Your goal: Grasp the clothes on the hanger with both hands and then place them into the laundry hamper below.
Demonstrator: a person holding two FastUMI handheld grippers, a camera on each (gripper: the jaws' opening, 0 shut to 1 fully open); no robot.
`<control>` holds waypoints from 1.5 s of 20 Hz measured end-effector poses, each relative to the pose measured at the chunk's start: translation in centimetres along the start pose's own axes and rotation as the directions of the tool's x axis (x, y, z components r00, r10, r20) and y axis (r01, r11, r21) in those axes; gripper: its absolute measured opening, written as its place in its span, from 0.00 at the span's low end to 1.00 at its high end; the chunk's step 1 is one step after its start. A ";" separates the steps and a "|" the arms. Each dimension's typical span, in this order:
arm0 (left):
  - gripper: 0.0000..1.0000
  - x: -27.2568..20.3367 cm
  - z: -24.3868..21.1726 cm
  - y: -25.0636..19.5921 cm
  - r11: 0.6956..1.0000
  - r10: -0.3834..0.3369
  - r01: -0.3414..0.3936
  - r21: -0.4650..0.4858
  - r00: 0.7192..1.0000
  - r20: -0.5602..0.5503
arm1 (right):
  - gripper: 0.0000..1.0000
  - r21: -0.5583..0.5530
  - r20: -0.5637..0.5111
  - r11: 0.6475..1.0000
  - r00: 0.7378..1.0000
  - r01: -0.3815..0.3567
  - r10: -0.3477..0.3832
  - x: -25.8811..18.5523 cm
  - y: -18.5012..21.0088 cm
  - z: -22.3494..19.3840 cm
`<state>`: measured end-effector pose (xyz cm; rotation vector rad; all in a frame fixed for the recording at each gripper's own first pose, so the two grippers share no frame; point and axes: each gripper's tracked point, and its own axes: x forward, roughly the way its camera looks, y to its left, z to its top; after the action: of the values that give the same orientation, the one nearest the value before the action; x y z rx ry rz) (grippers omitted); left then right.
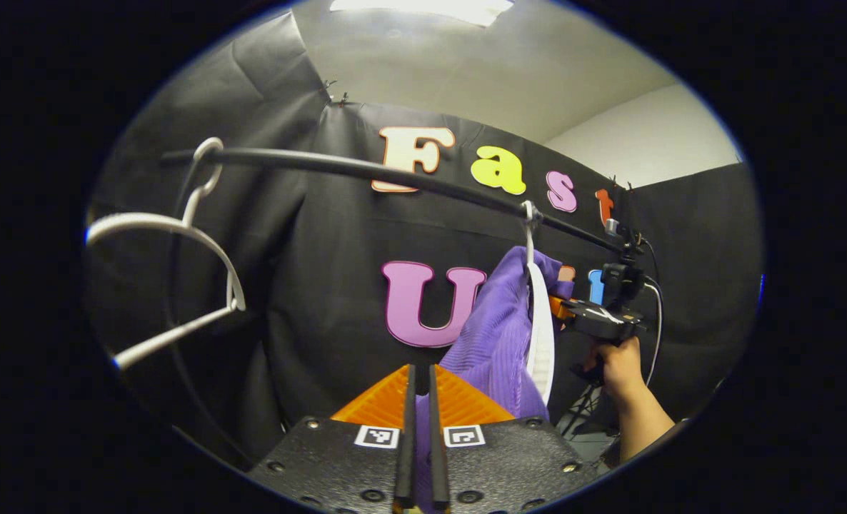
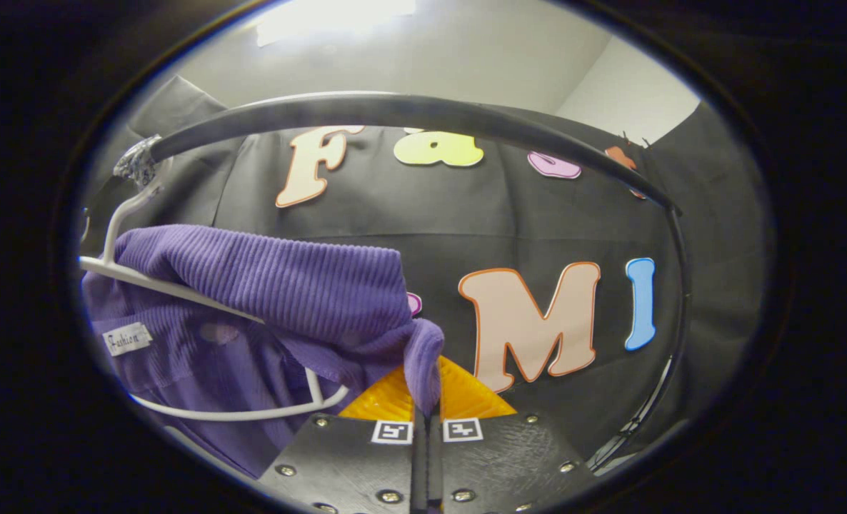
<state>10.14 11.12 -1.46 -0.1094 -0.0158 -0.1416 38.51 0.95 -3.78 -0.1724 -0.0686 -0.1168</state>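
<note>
1. Purple ribbed garment (image 2: 281, 285) hangs on a white hanger (image 2: 181, 289) from the black rail (image 2: 409, 114); I see its lower part cut off at the edge of the right gripper view.
2. I see the right gripper (image 2: 425, 410) nearly closed, both fingers pinching a fold of the garment's shoulder.
3. I see the left gripper (image 1: 421, 400) also nearly closed; purple cloth shows between its fingers.
4. I note an empty white hanger (image 1: 181, 285) on the rail's far end.
5. A hand (image 1: 620, 364) holds the other gripper beside the garment.
</note>
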 end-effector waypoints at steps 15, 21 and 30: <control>0.97 2.8 -19.2 -5.7 0.980 -0.163 0.178 0.084 0.974 -0.155 | 0.01 -0.110 -0.052 0.991 0.996 -0.076 0.071 -2.7 2.5 -2.0; 0.95 5.1 -20.8 -5.6 0.986 -0.168 0.163 -0.044 0.973 -0.160 | 0.01 -0.122 -0.019 0.990 0.998 -0.069 0.067 -5.5 2.3 -1.1; 0.96 9.2 -34.5 -10.2 0.947 -0.309 0.263 -0.182 0.903 -0.300 | 0.05 -0.044 -0.028 0.995 0.996 -0.086 0.085 -9.9 1.7 -1.3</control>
<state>18.06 -3.99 -34.47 -0.2212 0.3105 -0.4559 28.94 3.52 -6.17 -0.2188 -0.0321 -0.0352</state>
